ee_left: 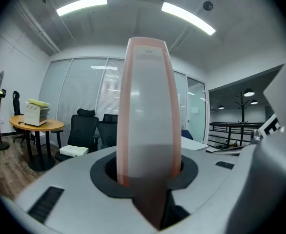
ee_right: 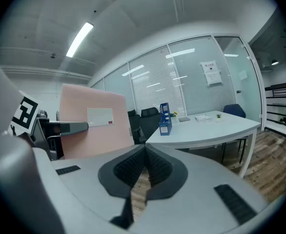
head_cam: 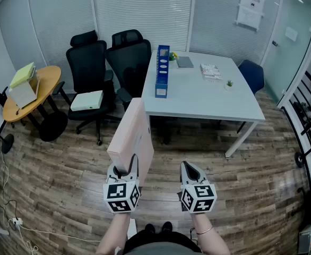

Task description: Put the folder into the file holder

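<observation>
Folder (head_cam: 134, 136), pink, is standing upright in our left gripper (head_cam: 128, 170), which is clamping on its bottom edge. In the left gripper view the spine is filling the gap between the pads and running up toward 12 o'clock. We are holding our right gripper (head_cam: 189, 169) just beside it at 3 o'clock, its jaws meeting with nothing between them. Both grippers are hanging over the wood floor (head_cam: 65, 185).

File holder (head_cam: 162, 72), blue, is sitting on the white table (head_cam: 208, 102) near its left edge, at 12 to 1 o'clock from the folder and well apart from it. The folder is not touching the holder or the table.

Two black office chairs (head_cam: 89, 62) are standing at 11 o'clock from the folder, just beside the table's left side. A white box (head_cam: 86, 100) is lying on the seat of the left one.

Round wooden table (head_cam: 36, 92) is sitting at 9 to 10 o'clock, carrying a white box-like thing with a yellow-green top.

On the white table, at 1 o'clock from the holder, a flat grey item (head_cam: 185, 62) is lying, possibly a notebook; we are too far away to be sure. A stack of papers (head_cam: 210, 71) is lying at 3 o'clock of that, and a small plant (head_cam: 230, 83) is standing near the right edge.
</observation>
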Tool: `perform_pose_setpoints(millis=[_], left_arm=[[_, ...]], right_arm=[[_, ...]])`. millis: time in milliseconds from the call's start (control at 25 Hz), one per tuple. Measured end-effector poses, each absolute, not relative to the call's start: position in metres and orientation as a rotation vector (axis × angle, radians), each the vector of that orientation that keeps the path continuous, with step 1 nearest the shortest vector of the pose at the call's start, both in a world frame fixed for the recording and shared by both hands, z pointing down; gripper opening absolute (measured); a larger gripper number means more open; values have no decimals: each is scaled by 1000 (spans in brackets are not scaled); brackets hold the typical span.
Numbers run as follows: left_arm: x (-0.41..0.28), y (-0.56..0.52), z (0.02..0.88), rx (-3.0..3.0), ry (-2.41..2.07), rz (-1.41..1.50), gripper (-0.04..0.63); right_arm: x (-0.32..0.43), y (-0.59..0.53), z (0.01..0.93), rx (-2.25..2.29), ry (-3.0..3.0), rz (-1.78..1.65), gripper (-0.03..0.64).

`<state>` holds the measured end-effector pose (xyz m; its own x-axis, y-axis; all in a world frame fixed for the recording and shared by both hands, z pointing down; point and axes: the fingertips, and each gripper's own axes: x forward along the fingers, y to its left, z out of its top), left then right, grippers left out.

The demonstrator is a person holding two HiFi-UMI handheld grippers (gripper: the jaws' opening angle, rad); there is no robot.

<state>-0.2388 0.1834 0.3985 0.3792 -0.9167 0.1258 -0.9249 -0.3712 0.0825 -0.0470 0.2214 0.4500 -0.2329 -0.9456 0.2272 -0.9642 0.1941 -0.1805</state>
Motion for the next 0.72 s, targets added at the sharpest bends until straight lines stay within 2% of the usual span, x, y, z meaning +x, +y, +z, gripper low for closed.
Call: perform_pose_setpoints(millis=[720], left_arm=[[-197, 196, 405, 2507, -1634, 84, 143]], right_arm=[[-26, 233, 455, 1815, -2481, 490, 6]])
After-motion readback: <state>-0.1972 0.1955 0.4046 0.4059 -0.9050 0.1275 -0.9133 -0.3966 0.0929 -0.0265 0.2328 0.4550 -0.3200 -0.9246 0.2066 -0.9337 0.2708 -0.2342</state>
